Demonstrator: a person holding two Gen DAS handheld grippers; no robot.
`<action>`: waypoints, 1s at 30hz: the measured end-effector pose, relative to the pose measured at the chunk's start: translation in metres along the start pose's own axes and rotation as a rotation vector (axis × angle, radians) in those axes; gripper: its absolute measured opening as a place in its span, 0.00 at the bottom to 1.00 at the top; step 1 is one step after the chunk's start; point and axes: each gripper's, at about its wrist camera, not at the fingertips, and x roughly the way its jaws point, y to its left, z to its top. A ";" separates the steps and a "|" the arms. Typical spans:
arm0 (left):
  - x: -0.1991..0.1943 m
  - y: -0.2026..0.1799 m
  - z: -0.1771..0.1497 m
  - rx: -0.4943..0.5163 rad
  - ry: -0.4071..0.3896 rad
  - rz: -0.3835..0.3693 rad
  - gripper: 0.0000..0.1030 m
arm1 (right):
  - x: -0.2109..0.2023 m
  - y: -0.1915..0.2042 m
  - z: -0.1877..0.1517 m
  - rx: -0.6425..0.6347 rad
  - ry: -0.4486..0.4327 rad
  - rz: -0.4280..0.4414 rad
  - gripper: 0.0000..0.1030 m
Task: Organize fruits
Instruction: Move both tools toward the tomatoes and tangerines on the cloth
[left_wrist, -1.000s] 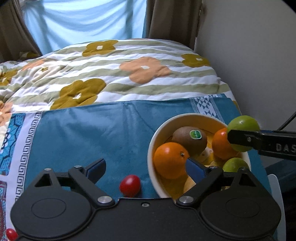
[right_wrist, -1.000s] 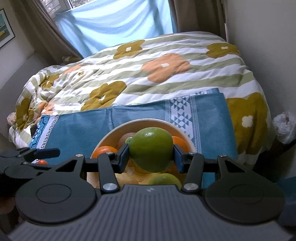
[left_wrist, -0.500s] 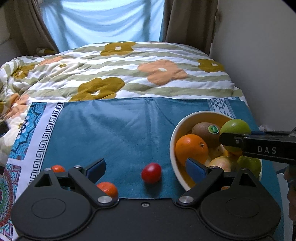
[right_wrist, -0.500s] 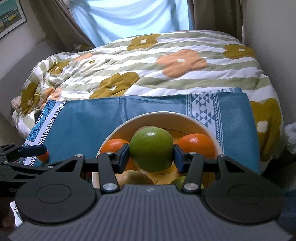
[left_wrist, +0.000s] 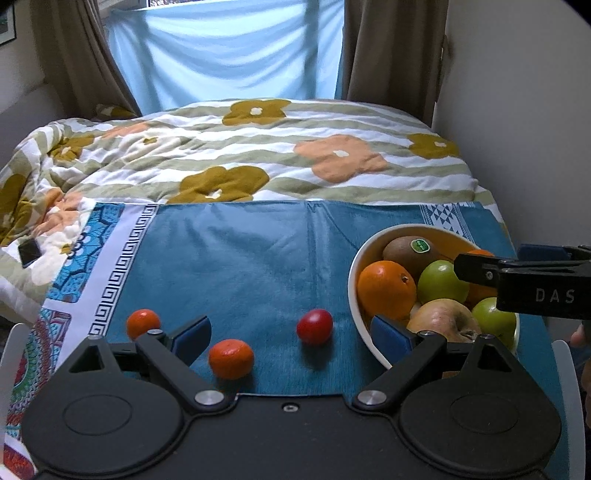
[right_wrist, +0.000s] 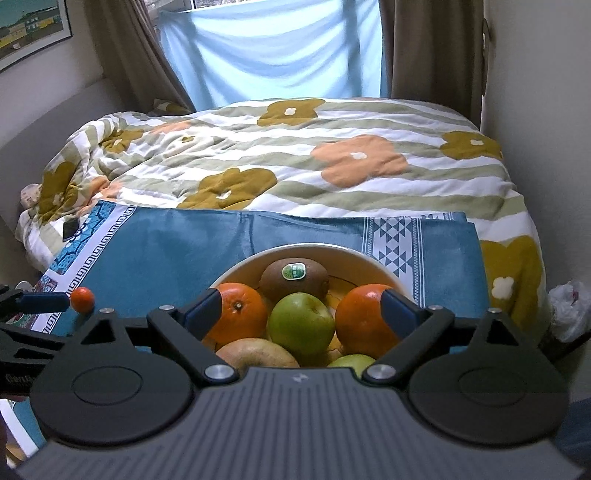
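The right gripper (right_wrist: 301, 308) hangs over a cream bowl (right_wrist: 384, 264), its blue-padded fingers spread wide and holding nothing. Directly below the gap a green apple (right_wrist: 301, 323) sits in the bowl, flanked by an orange (right_wrist: 242, 310) on one side and a second orange (right_wrist: 364, 319) on the other, with a stickered kiwi (right_wrist: 293, 278) behind and a yellowish apple (right_wrist: 255, 352) in front. A second green apple (left_wrist: 493, 321) rests at the bowl's near right.

The left gripper (left_wrist: 291, 334) is also spread and empty, low over a blue cloth (left_wrist: 240, 258). Between its fingers lie a small tangerine (left_wrist: 231, 358) and a red cherry tomato (left_wrist: 314, 326); another small tangerine (left_wrist: 143, 323) sits just outside the left finger.

By this view the larger fruit is gathered, and at least three small pieces on the cloth seem left to collect.

The bowl stands near the cloth's right edge, beside a wall (left_wrist: 517, 129), so room there is tight. The bowl is nearly full. The middle of the cloth is open, and a flowered quilt (left_wrist: 258, 155) lies beyond it.
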 end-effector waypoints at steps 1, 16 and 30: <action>-0.004 0.000 -0.001 -0.002 -0.005 0.003 0.93 | -0.002 0.002 0.000 -0.005 -0.002 0.001 1.00; -0.078 0.042 -0.028 -0.038 -0.103 0.093 0.93 | -0.052 0.037 0.000 0.004 -0.026 0.024 1.00; -0.101 0.138 -0.078 -0.113 -0.146 0.165 0.93 | -0.067 0.120 -0.027 0.037 -0.024 0.015 1.00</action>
